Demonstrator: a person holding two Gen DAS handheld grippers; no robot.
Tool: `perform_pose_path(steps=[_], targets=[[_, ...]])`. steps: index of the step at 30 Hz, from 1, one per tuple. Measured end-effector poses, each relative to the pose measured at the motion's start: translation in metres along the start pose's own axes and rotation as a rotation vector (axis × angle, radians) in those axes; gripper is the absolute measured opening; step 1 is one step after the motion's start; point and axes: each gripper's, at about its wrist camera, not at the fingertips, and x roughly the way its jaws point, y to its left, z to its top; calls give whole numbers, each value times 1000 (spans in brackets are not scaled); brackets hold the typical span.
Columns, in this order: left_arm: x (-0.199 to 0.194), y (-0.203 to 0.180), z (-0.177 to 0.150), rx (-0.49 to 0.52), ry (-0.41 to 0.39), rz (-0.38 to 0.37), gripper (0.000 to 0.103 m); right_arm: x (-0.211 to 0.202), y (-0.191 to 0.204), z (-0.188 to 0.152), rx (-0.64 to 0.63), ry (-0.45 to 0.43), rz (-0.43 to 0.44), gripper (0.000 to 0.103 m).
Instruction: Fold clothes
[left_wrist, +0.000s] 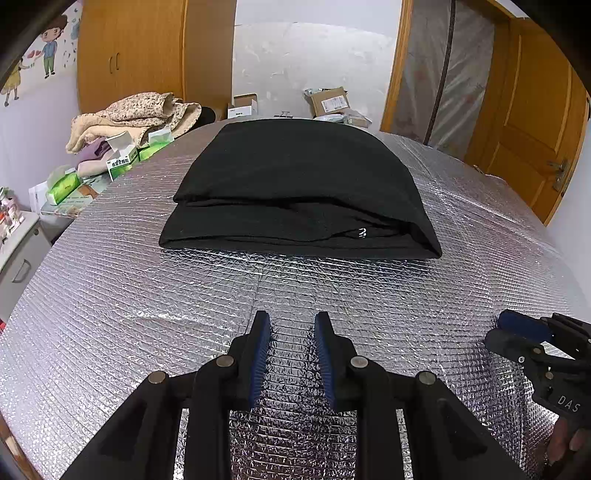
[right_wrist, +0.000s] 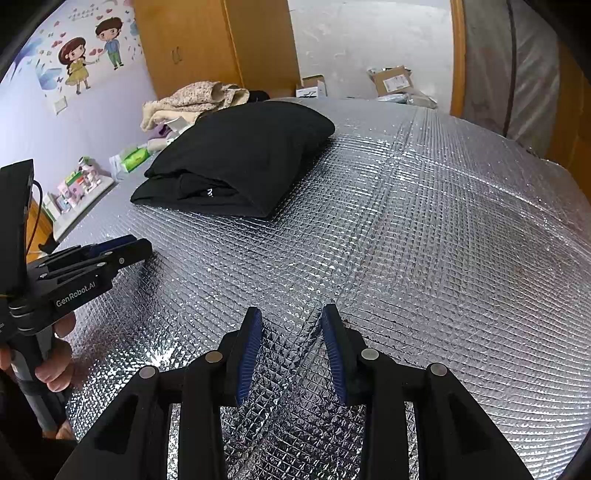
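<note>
A black garment (left_wrist: 299, 188) lies folded into a thick rectangle on the silver quilted foil cover (left_wrist: 147, 288) of the table; the right wrist view has the garment (right_wrist: 236, 158) at upper left. My left gripper (left_wrist: 291, 319) hovers over bare foil well in front of the garment, its blue-padded fingers apart with nothing between them. My right gripper (right_wrist: 291, 314) hangs the same way over foil to the right, open and empty. Each gripper appears in the other's view: the right one (left_wrist: 532, 336) at the far right edge, the left one (right_wrist: 122, 245) at the left, held by a hand (right_wrist: 55, 354).
A heap of beige and floral clothes (left_wrist: 136, 118) lies at the table's back left, beside green tissue packs (left_wrist: 64, 186) and small boxes (left_wrist: 120, 158). Cardboard boxes (left_wrist: 328, 101) sit behind the table. A wooden wardrobe (left_wrist: 147, 55) and a door (left_wrist: 532, 122) line the walls.
</note>
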Motion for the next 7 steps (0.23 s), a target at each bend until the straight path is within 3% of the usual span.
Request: perform_pose_path(steps=[7], targets=[[-1,3,0,-1,-1,-4,26,1,1,0,-3,0,-4,36]])
